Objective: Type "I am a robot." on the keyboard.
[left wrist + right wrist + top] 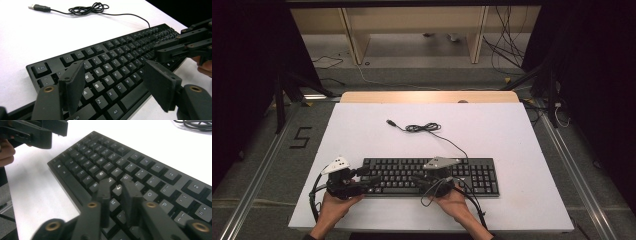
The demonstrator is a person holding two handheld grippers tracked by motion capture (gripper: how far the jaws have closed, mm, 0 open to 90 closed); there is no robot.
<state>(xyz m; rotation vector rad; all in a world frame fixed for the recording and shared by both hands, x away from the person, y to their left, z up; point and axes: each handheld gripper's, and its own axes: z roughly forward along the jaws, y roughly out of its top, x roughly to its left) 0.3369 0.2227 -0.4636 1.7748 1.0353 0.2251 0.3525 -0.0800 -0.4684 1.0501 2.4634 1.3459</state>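
Note:
A black keyboard [432, 175] lies across the near part of the white table top [492, 130]. My left gripper [371, 181] hovers over its left end, jaws wide open. In the left gripper view the left gripper [113, 68] frames the letter keys of the keyboard [120, 57] with nothing between the pads. My right gripper [416, 179] points left over the keyboard's middle. In the right gripper view the right gripper [116, 183] has its jaws drawn close together, a narrow gap left, just above the keys [150, 170]. Neither one holds anything.
The keyboard's thin black cable [422, 128] runs back to a loose coil and a USB plug [390, 122] on the table beyond it. A wooden strip [427, 96] edges the far side. A hand holds each gripper at the near edge.

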